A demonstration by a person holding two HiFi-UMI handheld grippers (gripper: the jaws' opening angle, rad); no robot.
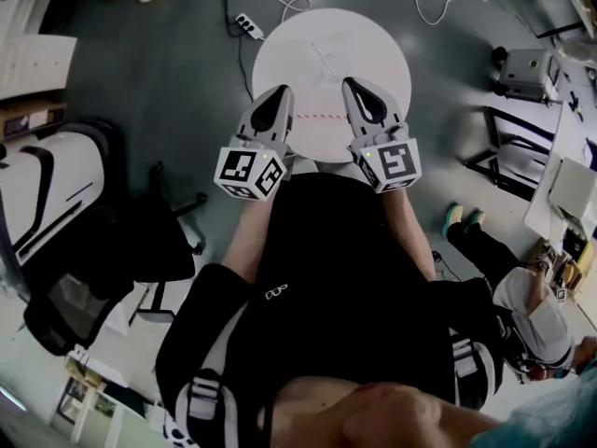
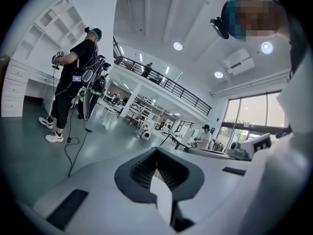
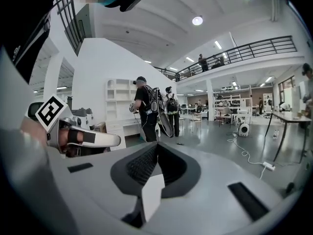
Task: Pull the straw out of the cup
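Straw, seemingly the thin red-and-white striped line, lies flat on the round white bench, in the gap between the two grippers and near the bench's close edge. Grey floor surrounds the bench. The person's black-clad torso fills the lower centre of the head view. Left gripper and right gripper are held side by side over the bench, tips pointing away from the person. Left fingers and right fingers are each pressed together to a point with nothing between them; neither pair grips the straw. A white power strip lies on the floor beyond the bench.
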